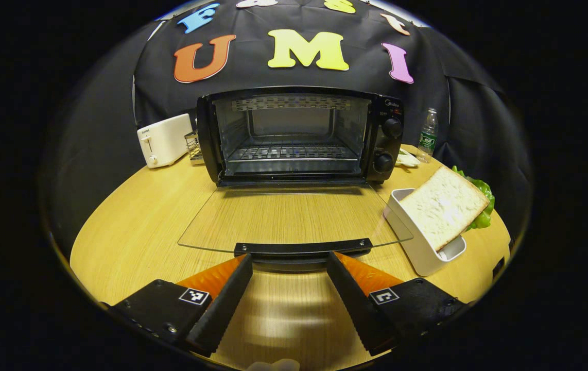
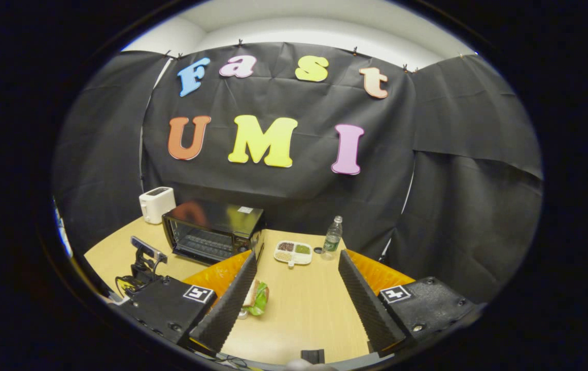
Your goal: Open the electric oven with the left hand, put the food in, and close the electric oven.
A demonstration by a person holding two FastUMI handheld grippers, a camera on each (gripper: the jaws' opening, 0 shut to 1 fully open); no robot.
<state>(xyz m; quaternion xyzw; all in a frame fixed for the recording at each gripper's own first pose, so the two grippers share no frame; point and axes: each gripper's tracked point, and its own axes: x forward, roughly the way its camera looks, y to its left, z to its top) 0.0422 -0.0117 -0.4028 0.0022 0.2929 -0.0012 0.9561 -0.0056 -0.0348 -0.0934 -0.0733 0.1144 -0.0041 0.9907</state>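
The black electric oven [image 1: 299, 135] stands at the back of the wooden table with its glass door [image 1: 294, 216] folded down flat and a wire rack inside. My left gripper [image 1: 289, 257] is open, its fingertips level with the door's black handle [image 1: 301, 248], one on each side, holding nothing. A sandwich [image 1: 446, 206] of white bread and lettuce leans on a white tray [image 1: 420, 247] to the right of the door. My right gripper [image 2: 296, 255] is open and empty, high above the table, with the sandwich [image 2: 257, 298] low beside its left finger and the oven [image 2: 211, 229] beyond.
A white toaster [image 1: 164, 140] and a small wire rack [image 1: 193, 147] stand left of the oven. A water bottle [image 1: 428, 135] and a divided plate of food [image 2: 293, 252] are to its right. The round table's edge [image 1: 88, 242] curves close by.
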